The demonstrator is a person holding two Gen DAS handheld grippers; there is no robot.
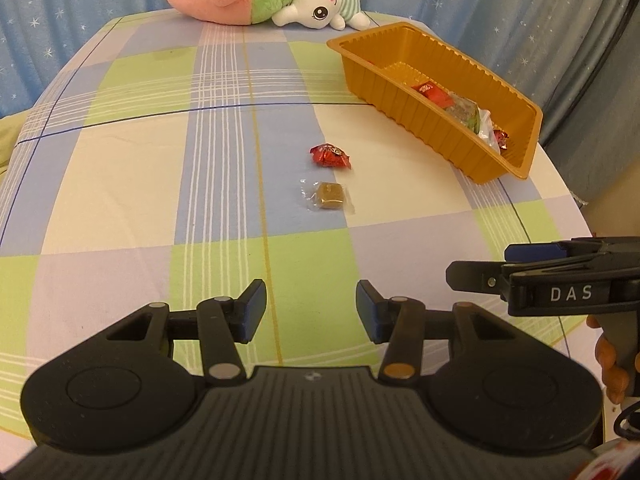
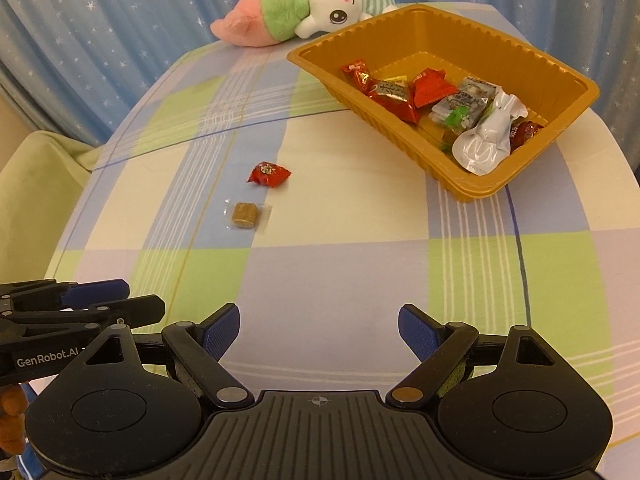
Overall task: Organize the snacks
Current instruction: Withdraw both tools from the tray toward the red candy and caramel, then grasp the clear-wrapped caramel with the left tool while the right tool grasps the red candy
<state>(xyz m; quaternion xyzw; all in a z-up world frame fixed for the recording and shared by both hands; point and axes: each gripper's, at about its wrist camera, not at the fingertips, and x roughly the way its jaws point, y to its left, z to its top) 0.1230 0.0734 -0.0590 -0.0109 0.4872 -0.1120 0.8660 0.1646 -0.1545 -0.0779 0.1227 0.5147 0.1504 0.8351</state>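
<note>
Looks like most snacks are already in the gold tray (image 2: 532, 56), with just a red candy (image 2: 268, 174) and a clear-wrapped brown cube (image 2: 245, 215) left side by side on the checked counter (image 2: 340, 272). Left hand-held gripper (image 1: 311, 312) and right hand-held gripper (image 2: 319, 332) both hang back near the front edge, jaws apart and empty, so I'd guess the next move is reaching in for the brown cube, the closer one.

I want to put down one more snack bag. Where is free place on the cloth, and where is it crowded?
Bare cloth lies left of the red candy and brown candy, and between them and both grippers. The far end of the gold tray is bare; its near end is crowded with wrappers. The plush rabbit occupies the back edge.
</note>
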